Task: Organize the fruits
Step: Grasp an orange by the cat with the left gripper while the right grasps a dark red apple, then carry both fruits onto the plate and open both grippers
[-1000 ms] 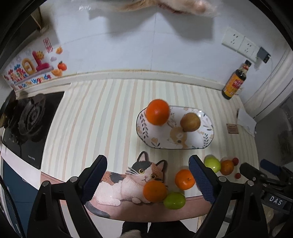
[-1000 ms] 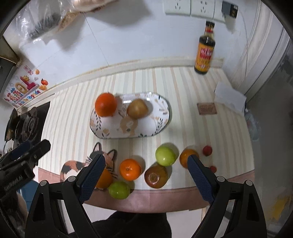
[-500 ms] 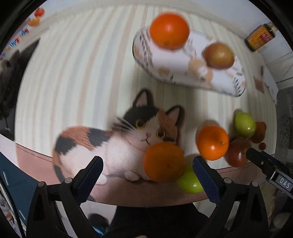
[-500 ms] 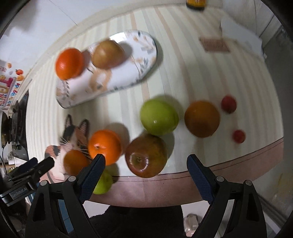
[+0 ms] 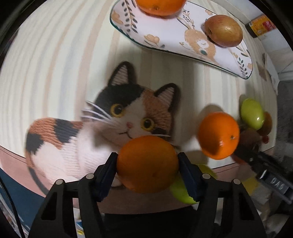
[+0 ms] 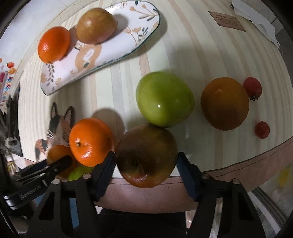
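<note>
My left gripper (image 5: 147, 164) is shut on an orange (image 5: 147, 163) that sits on the cat-shaped mat (image 5: 102, 128) at the counter's front edge. My right gripper (image 6: 146, 159) is shut on a red-brown apple (image 6: 146, 155) near the front edge. The patterned oval plate (image 5: 183, 34) holds an orange (image 5: 159, 7) and a brownish apple (image 5: 223, 30); the plate also shows in the right wrist view (image 6: 102, 55). Loose on the counter are an orange (image 6: 90, 141), a green apple (image 6: 164, 98), a dull orange (image 6: 225, 103) and a lime (image 6: 78, 173).
Two small red tomatoes (image 6: 252, 87) (image 6: 262, 129) lie at the right. A brown coaster (image 6: 227, 21) and white paper (image 6: 256, 23) lie at the far right. The counter's brown front edge (image 6: 256, 161) runs just under both grippers.
Both grippers have dropped down close to the counter and closed: the left on the orange on the cat mat, the right on the red-brown apple.
</note>
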Demonstrator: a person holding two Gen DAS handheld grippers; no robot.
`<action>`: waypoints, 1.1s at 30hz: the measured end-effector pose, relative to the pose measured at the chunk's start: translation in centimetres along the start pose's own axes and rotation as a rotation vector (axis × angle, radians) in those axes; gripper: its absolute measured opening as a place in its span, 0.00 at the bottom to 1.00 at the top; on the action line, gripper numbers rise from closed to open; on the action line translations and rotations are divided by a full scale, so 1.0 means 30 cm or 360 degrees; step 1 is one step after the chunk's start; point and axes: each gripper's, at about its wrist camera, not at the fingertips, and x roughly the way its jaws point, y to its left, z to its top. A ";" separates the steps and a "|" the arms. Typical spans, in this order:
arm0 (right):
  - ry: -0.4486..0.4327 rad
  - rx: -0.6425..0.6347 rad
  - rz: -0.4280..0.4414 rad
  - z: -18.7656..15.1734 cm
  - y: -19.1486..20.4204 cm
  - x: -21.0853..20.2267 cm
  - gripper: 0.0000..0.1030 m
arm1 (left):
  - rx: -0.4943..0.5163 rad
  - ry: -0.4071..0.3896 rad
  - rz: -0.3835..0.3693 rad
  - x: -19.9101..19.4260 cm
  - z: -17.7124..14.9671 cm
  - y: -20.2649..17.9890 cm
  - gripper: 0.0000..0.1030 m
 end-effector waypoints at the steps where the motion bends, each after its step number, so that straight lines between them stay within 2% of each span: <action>1: -0.0006 -0.0009 -0.0001 -0.002 0.003 0.000 0.67 | 0.0013 -0.0007 0.0029 -0.004 -0.008 0.006 0.62; 6: 0.0033 -0.0071 -0.0004 -0.028 0.019 0.012 0.67 | -0.0020 0.0002 -0.0003 -0.012 -0.011 0.047 0.63; 9: 0.0031 -0.0056 -0.0004 -0.034 0.030 0.025 0.67 | 0.0001 0.0004 0.0056 -0.004 -0.010 0.029 0.63; 17: 0.0027 -0.0109 -0.0032 -0.022 0.055 0.028 0.67 | -0.0016 -0.0042 0.0078 -0.012 -0.030 0.013 0.61; 20: 0.0004 -0.0101 -0.0012 -0.037 0.061 0.024 0.66 | -0.0005 -0.0064 0.0044 -0.050 -0.025 -0.023 0.61; 23: -0.0047 -0.0092 0.0047 -0.040 0.049 -0.043 0.66 | 0.0003 -0.0094 -0.0046 -0.139 -0.011 -0.023 0.61; 29: -0.0202 -0.0153 0.0150 0.034 0.114 -0.203 0.66 | 0.0047 -0.0254 -0.0121 -0.326 0.114 -0.073 0.61; 33: -0.0273 -0.0166 0.0199 0.147 0.144 -0.263 0.66 | 0.0007 -0.0310 -0.0076 -0.368 0.248 -0.041 0.61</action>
